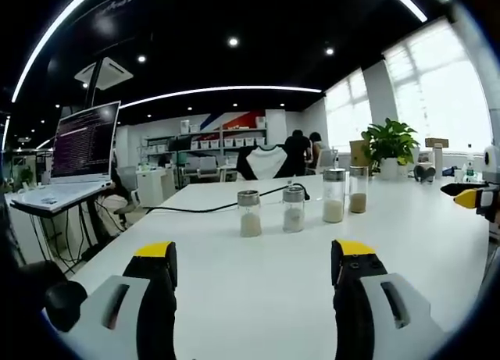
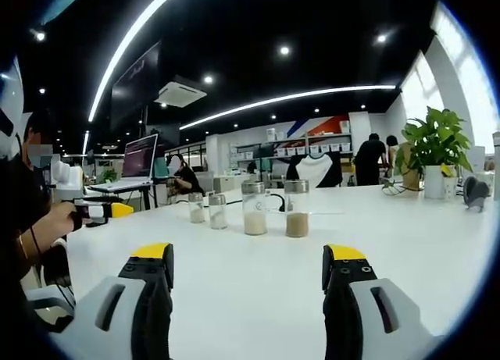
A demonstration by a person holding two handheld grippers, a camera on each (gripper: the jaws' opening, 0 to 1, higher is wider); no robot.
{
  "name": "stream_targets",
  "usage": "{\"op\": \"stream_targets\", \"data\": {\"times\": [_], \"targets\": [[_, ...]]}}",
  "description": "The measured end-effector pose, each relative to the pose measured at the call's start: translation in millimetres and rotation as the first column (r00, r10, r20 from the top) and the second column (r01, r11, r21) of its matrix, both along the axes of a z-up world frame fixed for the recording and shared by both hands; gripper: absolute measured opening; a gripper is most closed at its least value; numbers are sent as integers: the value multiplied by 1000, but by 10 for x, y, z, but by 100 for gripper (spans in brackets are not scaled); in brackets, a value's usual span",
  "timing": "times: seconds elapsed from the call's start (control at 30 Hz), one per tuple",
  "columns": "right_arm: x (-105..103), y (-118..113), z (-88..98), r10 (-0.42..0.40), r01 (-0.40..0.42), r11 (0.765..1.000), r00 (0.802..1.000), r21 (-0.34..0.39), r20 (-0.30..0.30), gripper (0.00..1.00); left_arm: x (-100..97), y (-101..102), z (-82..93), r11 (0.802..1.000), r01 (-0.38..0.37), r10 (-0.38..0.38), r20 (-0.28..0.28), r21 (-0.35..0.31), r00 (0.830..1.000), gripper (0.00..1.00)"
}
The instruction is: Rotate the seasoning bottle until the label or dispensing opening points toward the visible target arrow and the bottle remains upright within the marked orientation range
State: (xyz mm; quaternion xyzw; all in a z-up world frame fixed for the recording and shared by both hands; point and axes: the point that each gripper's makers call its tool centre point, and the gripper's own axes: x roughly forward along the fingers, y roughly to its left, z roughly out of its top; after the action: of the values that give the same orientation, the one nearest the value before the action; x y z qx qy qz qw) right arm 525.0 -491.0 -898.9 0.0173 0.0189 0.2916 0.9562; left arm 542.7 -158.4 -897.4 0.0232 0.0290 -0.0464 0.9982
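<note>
Four glass seasoning bottles with metal caps stand upright in a row on the white table (image 1: 258, 297). Two are short (image 1: 250, 213) (image 1: 294, 209) and two are tall (image 1: 333, 196) (image 1: 358, 190), each part-filled with pale powder. In the right gripper view the same row reads as short bottles (image 2: 196, 208) (image 2: 217, 211) and tall bottles (image 2: 254, 208) (image 2: 296, 208). My left gripper (image 1: 255, 254) is open, well short of the bottles, with nothing between its jaws. My right gripper (image 2: 246, 254) is open too, also apart from the row. I see no arrow mark on the table.
A black cable (image 1: 203, 206) runs across the table behind the bottles. A laptop (image 1: 78, 149) sits on a stand at the left and a potted plant (image 1: 391, 145) at the far right. The other gripper (image 2: 101, 211) is held by a hand (image 2: 47, 219). People stand in the background.
</note>
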Motion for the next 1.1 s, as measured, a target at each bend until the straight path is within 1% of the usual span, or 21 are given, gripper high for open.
{"op": "stream_targets", "data": {"times": [0.27, 0.47, 0.73, 1.0, 1.1], "targets": [[-12, -10, -9, -3, 3, 1000, 1000, -7, -4, 78, 38, 11, -15, 1000, -3, 3, -8, -1, 1000, 86], [-13, -11, -28, -4, 4, 1000, 1000, -12, -10, 77, 100, 20, -44, 1000, -5, 6, -11, 14, 1000, 86], [-17, 5, -42, 0, 0, 1000, 1000, -9, -14, 76, 162, -8, -48, 1000, 8, -8, -12, 18, 1000, 86], [-25, -33, -57, -9, 9, 1000, 1000, -9, -17, 76, 170, -14, -50, 1000, 7, -7, -12, 13, 1000, 86], [-22, -39, -66, -9, 9, 1000, 1000, -8, -16, 74, 185, -19, -119, 1000, 8, -7, -26, 14, 1000, 85]]}}
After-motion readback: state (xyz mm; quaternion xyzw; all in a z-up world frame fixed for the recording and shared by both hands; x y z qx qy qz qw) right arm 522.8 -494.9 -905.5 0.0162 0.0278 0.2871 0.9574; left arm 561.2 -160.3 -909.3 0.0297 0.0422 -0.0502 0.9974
